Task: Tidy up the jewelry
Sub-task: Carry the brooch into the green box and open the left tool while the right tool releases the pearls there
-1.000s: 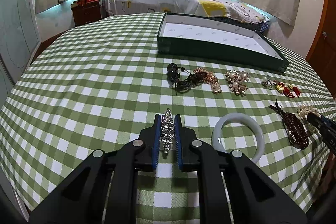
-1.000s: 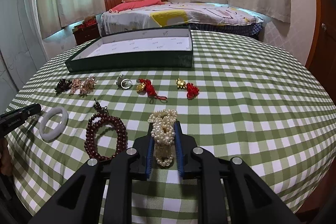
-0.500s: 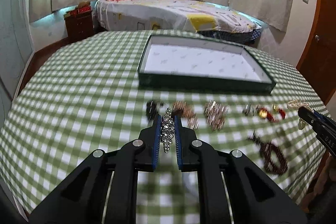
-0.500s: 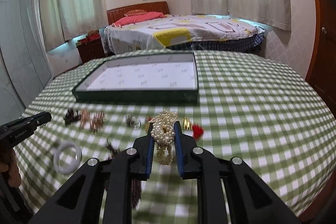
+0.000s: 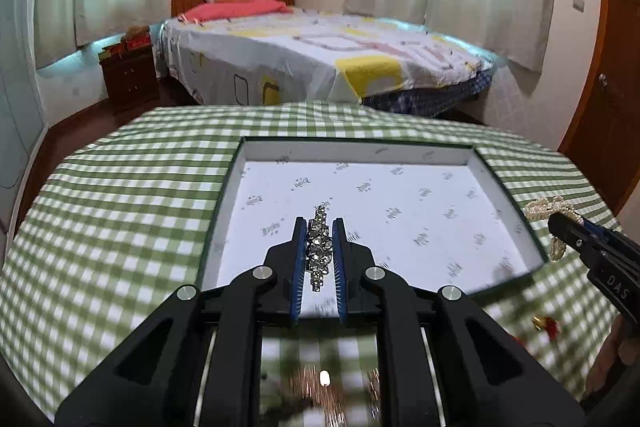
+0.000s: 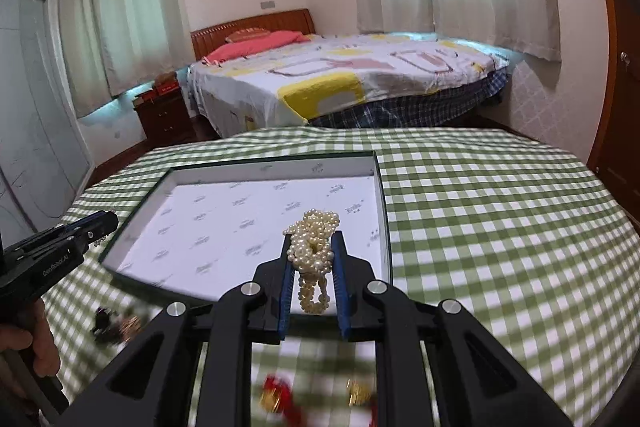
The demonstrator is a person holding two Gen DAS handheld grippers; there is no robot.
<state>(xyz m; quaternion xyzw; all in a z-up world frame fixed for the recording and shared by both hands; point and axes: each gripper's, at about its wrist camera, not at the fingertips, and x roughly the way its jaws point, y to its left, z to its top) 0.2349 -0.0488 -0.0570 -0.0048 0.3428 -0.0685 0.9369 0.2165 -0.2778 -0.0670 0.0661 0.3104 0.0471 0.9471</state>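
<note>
My left gripper [image 5: 319,227] is shut on a rhinestone hair clip [image 5: 318,247] and holds it above the near part of the open green tray [image 5: 504,195], whose floor is white. My right gripper [image 6: 312,239] is shut on a bunch of pearl bracelets [image 6: 314,251] and holds it above the tray's [image 6: 382,195] near right part. The right gripper also shows at the right edge of the left wrist view [image 5: 558,223], and the left gripper at the left edge of the right wrist view [image 6: 102,223].
Blurred jewelry lies on the green checked tablecloth [image 5: 120,211] below the grippers: red and gold charms [image 6: 280,395], dark and copper pieces [image 6: 116,323]. A bed [image 5: 320,55] and a nightstand [image 5: 128,75] stand beyond the table.
Both grippers have lifted their jewelry off the cloth and moved forward, from over the row of jewelry to over the tray.
</note>
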